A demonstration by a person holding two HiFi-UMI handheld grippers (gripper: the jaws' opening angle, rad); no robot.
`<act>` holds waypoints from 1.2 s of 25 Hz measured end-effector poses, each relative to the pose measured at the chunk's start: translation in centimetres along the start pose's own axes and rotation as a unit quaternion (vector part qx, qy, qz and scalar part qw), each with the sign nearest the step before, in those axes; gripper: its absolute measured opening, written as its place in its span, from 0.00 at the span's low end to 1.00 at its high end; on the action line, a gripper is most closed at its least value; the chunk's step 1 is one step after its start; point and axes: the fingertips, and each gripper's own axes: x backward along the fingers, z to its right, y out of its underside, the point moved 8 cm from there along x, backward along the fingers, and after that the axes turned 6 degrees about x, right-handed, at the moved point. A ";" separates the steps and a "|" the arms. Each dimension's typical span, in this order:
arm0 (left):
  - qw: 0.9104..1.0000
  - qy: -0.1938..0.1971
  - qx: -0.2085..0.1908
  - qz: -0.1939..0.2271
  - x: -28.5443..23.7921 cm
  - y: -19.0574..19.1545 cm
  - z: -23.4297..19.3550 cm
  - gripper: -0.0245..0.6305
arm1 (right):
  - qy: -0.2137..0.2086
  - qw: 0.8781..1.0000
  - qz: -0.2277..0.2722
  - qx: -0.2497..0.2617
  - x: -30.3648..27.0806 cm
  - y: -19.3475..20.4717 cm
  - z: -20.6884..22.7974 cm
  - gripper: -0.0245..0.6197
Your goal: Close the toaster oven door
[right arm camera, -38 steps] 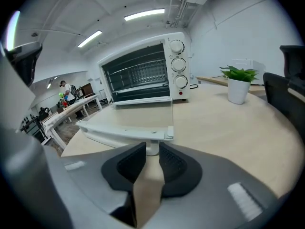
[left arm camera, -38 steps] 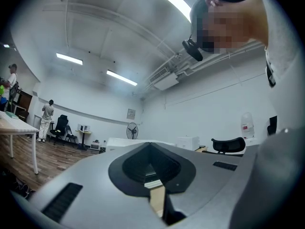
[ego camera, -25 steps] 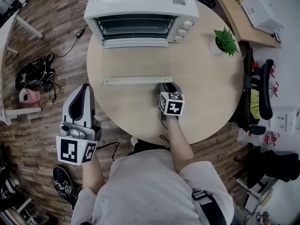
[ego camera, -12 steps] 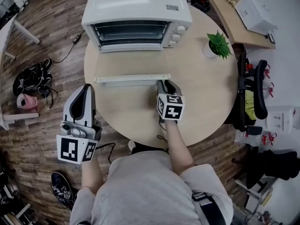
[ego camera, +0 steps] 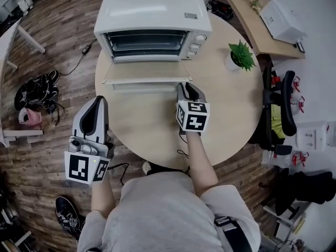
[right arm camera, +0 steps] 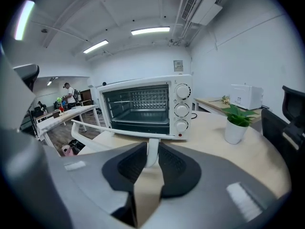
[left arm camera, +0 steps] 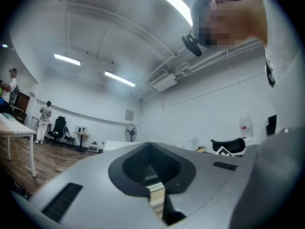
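The right gripper (right arm camera: 151,151) has its fingers clamped on the right-end post of the door handle (right arm camera: 115,129), whose bar runs off to their left. The toaster oven (ego camera: 152,9) stands beyond the fingers, cavity open. Its door (ego camera: 144,71) looks tilted partway up, so most of the swing shut remains. The left gripper (ego camera: 98,101) hangs off the desk (ego camera: 226,104), fingers together, empty.

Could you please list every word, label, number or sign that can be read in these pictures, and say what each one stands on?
Nothing here can be read.
Label on top of the toaster oven: too small.
Marks round its knobs: blurred.
Wall sign: blurred.
Marker cubes: square patterns, no letters.
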 end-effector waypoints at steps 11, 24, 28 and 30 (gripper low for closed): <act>1.000 -0.010 -0.003 0.012 0.4 -0.8 -0.1 0.05 | -0.004 0.999 0.037 0.014 -1.0 -5.1 1.0 0.17; 1.000 -0.019 -0.006 0.019 0.9 -1.4 -0.2 0.05 | -0.010 0.998 0.058 0.034 -3.0 -9.8 2.0 0.17; 1.000 -0.022 -0.006 0.020 1.0 -1.4 -0.1 0.05 | -0.013 0.997 0.062 0.036 -3.8 -10.9 2.4 0.17; 1.000 -0.023 -0.005 0.019 1.1 -1.3 -0.1 0.05 | -0.015 0.997 0.062 0.036 -4.2 -11.5 2.5 0.17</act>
